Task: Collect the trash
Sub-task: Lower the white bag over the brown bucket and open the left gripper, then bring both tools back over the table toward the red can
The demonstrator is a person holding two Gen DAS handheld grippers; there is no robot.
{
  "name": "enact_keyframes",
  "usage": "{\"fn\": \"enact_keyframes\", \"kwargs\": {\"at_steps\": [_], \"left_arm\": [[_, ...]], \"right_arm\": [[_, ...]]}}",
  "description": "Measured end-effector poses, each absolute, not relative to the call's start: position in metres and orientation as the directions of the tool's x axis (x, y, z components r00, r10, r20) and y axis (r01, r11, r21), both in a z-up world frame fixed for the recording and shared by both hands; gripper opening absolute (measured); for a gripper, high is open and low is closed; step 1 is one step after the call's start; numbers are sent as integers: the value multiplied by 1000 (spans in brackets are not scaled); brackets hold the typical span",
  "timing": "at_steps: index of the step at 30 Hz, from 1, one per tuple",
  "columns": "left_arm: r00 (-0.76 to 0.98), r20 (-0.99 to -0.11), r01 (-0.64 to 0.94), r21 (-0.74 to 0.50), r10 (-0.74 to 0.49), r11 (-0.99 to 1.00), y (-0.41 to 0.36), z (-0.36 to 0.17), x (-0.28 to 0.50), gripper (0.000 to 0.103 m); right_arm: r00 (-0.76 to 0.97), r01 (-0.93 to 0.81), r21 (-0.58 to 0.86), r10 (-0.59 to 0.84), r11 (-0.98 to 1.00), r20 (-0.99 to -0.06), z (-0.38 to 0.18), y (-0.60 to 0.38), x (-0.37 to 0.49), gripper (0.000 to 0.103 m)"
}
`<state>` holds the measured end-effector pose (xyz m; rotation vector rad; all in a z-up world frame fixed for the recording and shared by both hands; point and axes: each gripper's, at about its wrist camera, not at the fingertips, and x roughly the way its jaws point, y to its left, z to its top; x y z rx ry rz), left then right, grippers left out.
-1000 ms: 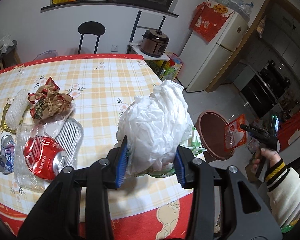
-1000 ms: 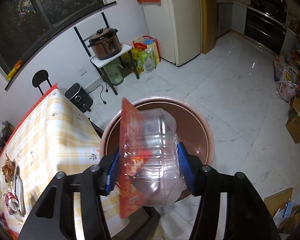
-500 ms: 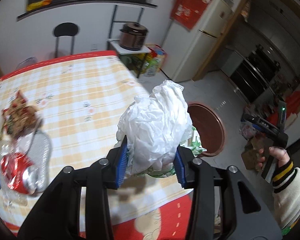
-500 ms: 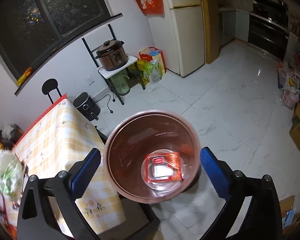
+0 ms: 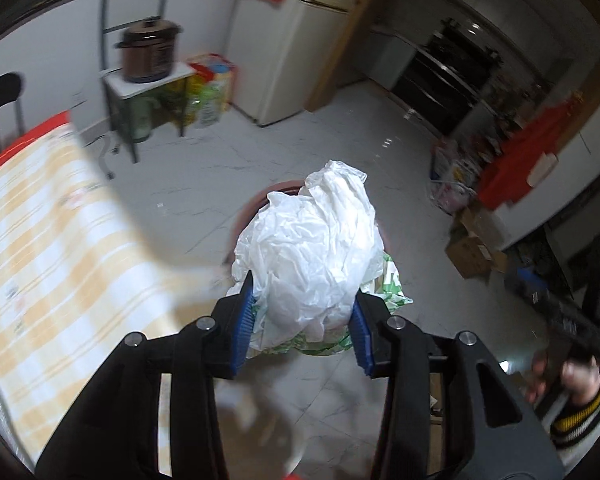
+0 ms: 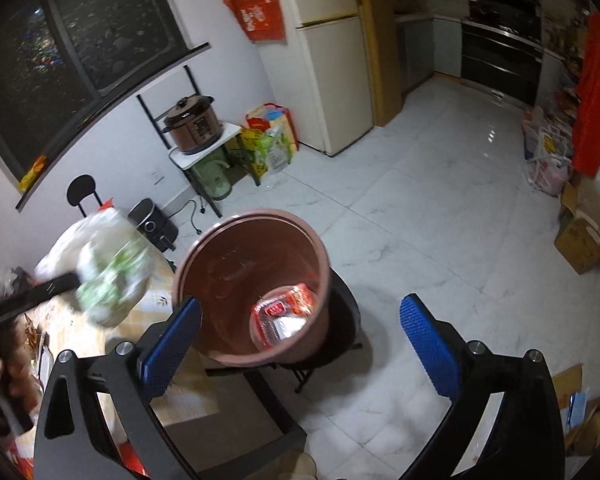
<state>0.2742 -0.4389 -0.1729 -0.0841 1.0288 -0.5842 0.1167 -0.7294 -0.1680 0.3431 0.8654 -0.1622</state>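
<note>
My left gripper [image 5: 302, 326] is shut on a crumpled white and green plastic bag [image 5: 312, 256] and holds it in the air just off the table edge, over the brown trash bin [image 5: 256, 206], which the bag mostly hides. In the right wrist view the bag [image 6: 100, 264] is blurred, left of the bin [image 6: 252, 280]. My right gripper [image 6: 300, 332] is open and empty above the bin's near rim. A clear plastic container with a red label [image 6: 284, 316] lies at the bin's bottom.
The yellow checked table [image 5: 48, 240] lies left of the bin. The bin rests on a black stool [image 6: 336, 344]. A shelf with a brown cooker [image 6: 192, 124], a fridge [image 6: 324, 60], and cardboard boxes [image 6: 580, 240] stand around the white tiled floor.
My left gripper has carried the bag right, off the table and over the bin. My right gripper opened and dropped the plastic container into the bin, then drew back a little.
</note>
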Motion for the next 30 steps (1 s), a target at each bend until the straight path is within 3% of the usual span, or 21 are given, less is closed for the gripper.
{"fn": "enact_keyframes", "kwargs": {"at_steps": [1, 2, 3, 10, 11, 20, 30], "left_arm": [[376, -767, 441, -344, -519, 829, -449, -174, 278, 58], [380, -755, 457, -349, -534, 818, -457, -174, 282, 72], [392, -743, 468, -347, -543, 813, -464, -173, 284, 80], [445, -703, 468, -345, -554, 813, -461, -152, 279, 89], [466, -703, 460, -325, -537, 826, -455, -147, 275, 96], [675, -658, 270, -201, -334, 942, -332, -103, 227, 97], [776, -622, -234, -139, 99, 962, -113, -73, 109, 97]], "right_arm": [[638, 285, 230, -5, 930, -770, -169, -732, 111, 98], [634, 297, 229, -12, 927, -773, -170, -735, 105, 98], [631, 303, 227, -17, 925, -775, -170, -738, 102, 98], [635, 346, 227, -48, 910, -771, -167, -746, 87, 98], [638, 346, 232, -47, 909, -768, -167, -745, 88, 98], [675, 246, 265, 31, 932, -737, -159, -709, 120, 98], [662, 72, 283, 167, 956, -731, -152, -613, 170, 98]]}}
